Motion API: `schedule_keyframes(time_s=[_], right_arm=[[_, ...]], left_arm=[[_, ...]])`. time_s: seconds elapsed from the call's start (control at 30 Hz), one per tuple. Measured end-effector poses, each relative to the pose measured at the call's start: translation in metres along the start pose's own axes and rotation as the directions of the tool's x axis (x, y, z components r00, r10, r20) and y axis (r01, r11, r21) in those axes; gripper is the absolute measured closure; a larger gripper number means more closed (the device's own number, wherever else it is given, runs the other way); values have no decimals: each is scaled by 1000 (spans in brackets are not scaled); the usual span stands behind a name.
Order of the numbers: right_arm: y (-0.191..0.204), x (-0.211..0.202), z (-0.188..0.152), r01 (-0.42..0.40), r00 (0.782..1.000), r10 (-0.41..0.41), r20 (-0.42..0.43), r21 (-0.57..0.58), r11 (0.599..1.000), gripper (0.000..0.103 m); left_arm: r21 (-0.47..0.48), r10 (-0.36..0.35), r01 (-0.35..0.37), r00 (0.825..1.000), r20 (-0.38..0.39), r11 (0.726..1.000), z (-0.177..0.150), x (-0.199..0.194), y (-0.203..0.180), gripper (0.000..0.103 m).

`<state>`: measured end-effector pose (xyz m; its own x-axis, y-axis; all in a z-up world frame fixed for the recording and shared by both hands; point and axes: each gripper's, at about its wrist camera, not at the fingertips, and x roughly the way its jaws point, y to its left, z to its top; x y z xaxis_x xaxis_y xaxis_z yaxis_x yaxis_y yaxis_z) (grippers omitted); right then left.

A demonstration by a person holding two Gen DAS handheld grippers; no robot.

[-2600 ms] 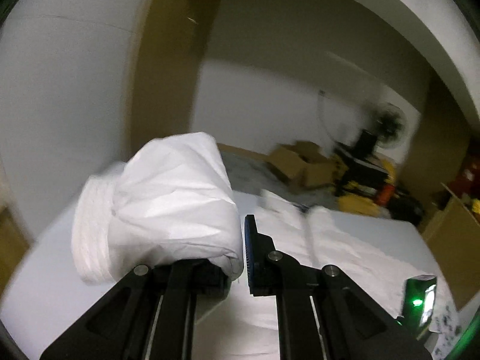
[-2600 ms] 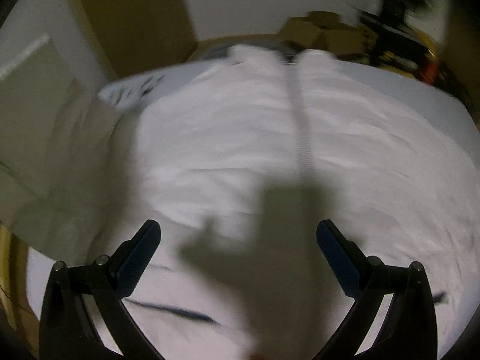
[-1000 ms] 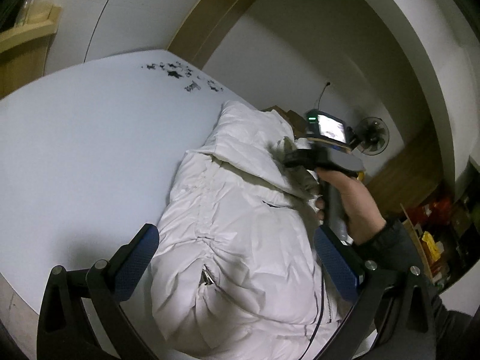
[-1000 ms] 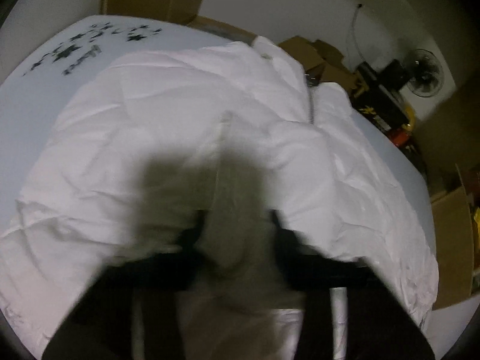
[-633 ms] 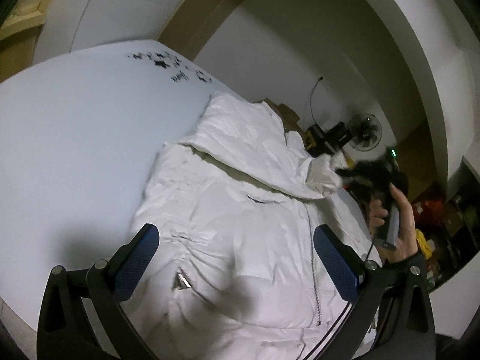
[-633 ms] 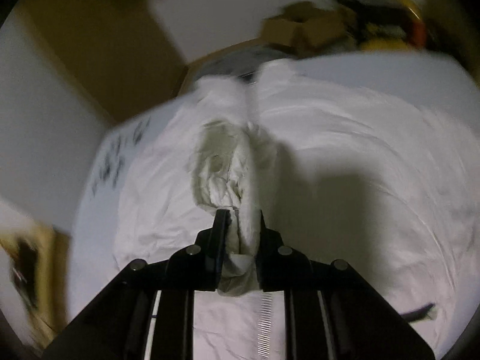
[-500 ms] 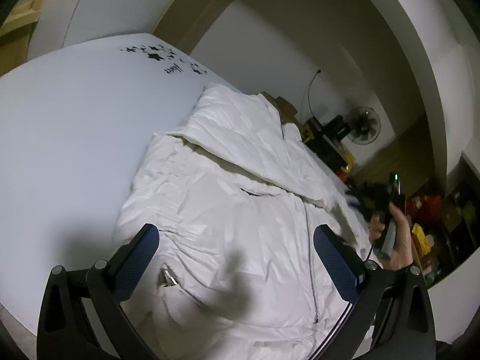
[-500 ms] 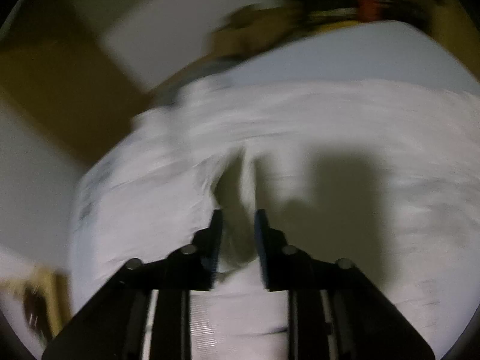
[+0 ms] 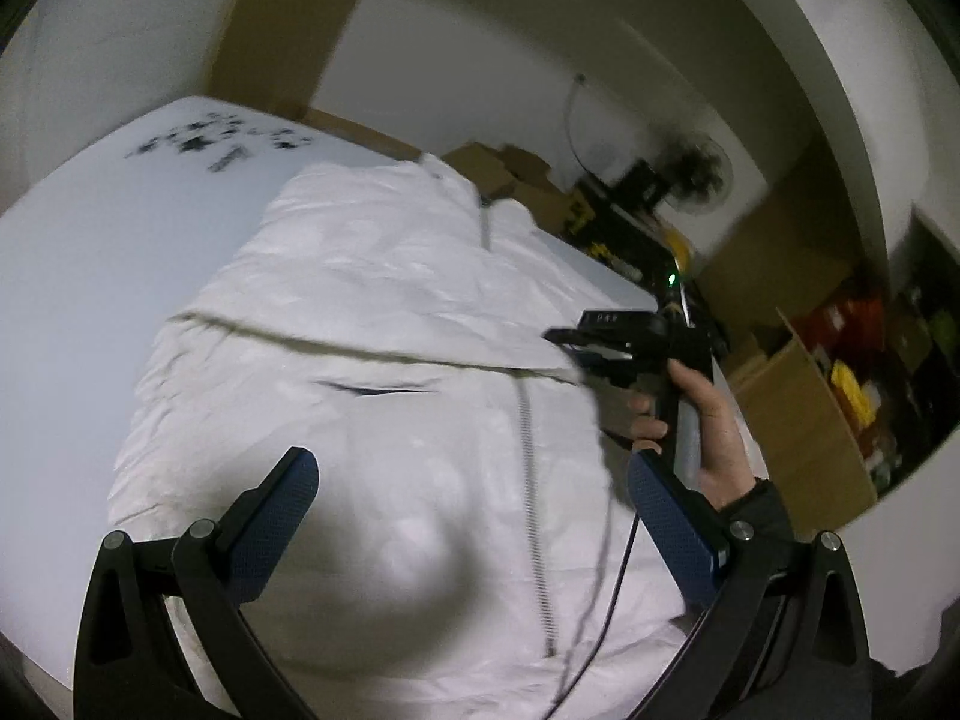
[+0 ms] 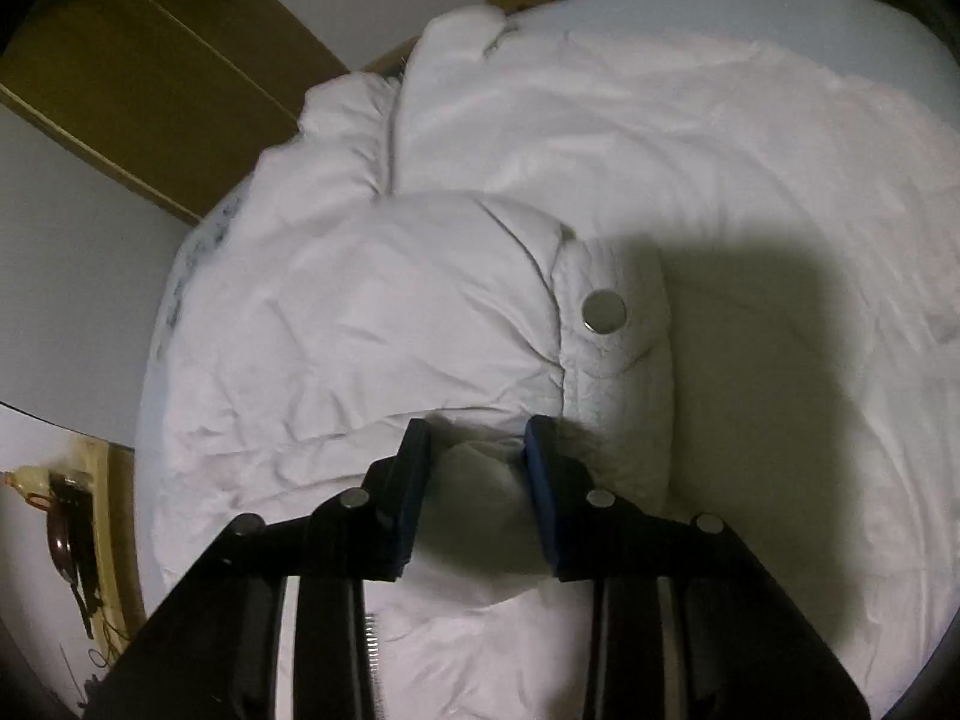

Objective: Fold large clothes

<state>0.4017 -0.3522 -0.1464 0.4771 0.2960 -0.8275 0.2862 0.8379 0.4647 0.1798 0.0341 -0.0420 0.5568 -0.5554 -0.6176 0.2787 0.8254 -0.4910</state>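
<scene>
A white puffer jacket (image 9: 384, 324) lies zipped, front up, on the white table (image 9: 90, 252). One sleeve (image 9: 372, 276) is laid across its chest. My left gripper (image 9: 471, 498) is open and empty above the jacket's lower part. In the left wrist view my right gripper (image 9: 570, 342) is at the sleeve's end on the jacket's right side. In the right wrist view the right gripper (image 10: 477, 450) is shut on the sleeve's cuff edge (image 10: 480, 462); the cuff (image 10: 618, 324) with a metal snap lies flat on the jacket (image 10: 750, 192).
Cardboard boxes (image 9: 804, 420) and a fan (image 9: 702, 174) stand beyond the table's far right edge. Black marks (image 9: 210, 141) are on the table's far left corner. A wooden door (image 10: 138, 66) is behind the table.
The right gripper has carried the sleeve across the chest and lowered it onto the jacket. The left gripper, which let go of its sleeve earlier, has swung over the jacket's lower part, still open.
</scene>
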Motion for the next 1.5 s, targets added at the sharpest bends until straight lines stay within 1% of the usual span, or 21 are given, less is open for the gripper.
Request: schedule_keyframes(time_s=[0.03,0.07,0.1,0.17,0.2,0.27,0.33,0.47,0.5,0.57,0.63,0.7,0.8,0.87,0.97,1.03,1.13,1.2,1.33,1.4,1.5], right_arm=[[-6,-16,-2,-56,998,56,20,18,998,68],[-16,-36,-3,-125,991,123,60,41,991,62],[-25,-55,-7,-166,982,160,100,59,984,46],[-64,-106,-17,-195,960,161,228,136,971,23],[-82,-126,-22,-182,952,129,279,174,968,22],[-127,-170,-36,-142,928,43,370,246,959,22],[-162,-200,-51,-107,911,-28,412,300,948,23],[-217,-227,-79,-12,902,-162,399,400,916,42],[-230,-229,-85,-3,905,-179,386,426,905,47],[-262,-231,-98,-4,914,-200,354,498,867,48],[-277,-229,-107,3,918,-214,334,534,845,48],[-293,-237,-117,10,918,-223,328,542,840,48],[-304,-246,-124,1,915,-219,338,541,841,48],[-313,-251,-127,6,915,-221,338,536,844,48],[-330,-270,-139,28,912,-246,327,550,835,47],[-338,-266,-137,44,917,-259,303,569,821,47],[-348,-263,-132,-3,925,-216,314,572,820,47],[-361,-273,-131,-25,909,-231,346,601,799,47],[-395,-293,-126,-33,861,-336,382,701,712,45],[-409,-290,-118,-19,867,-353,352,731,682,44],[-431,-273,-105,-27,893,-323,312,755,655,44]], left_arm=[[30,8,-8,1000,-7,1000,7,4,-12,0],[50,9,-9,1000,-11,999,12,7,-21,0],[71,-3,5,1000,-28,997,22,15,-34,0],[72,-51,57,995,-80,996,40,37,-56,0],[71,-81,89,991,-104,994,51,52,-71,0],[91,-100,113,986,-135,989,68,90,-101,0],[135,-34,52,991,-126,989,80,135,-131,0],[255,127,-103,989,-81,961,89,234,-180,0],[280,161,-130,983,-91,951,89,261,-190,0],[319,222,-177,969,-112,931,88,306,-201,0],[352,296,-234,946,-133,906,88,345,-208,0],[388,372,-306,922,-108,869,91,372,-215,0],[466,412,-348,910,-40,813,95,394,-231,0],[494,416,-351,909,-26,796,97,407,-236,0],[503,426,-327,900,-93,800,85,423,-232,0],[505,427,-308,894,-136,806,70,427,-229,0],[490,402,-283,902,-157,825,53,420,-224,0],[500,398,-275,904,-156,821,47,415,-224,0],[493,388,-261,905,-173,830,41,408,-223,0],[491,387,-262,906,-171,831,41,407,-224,0],[492,384,-262,909,-164,831,38,405,-225,0]])
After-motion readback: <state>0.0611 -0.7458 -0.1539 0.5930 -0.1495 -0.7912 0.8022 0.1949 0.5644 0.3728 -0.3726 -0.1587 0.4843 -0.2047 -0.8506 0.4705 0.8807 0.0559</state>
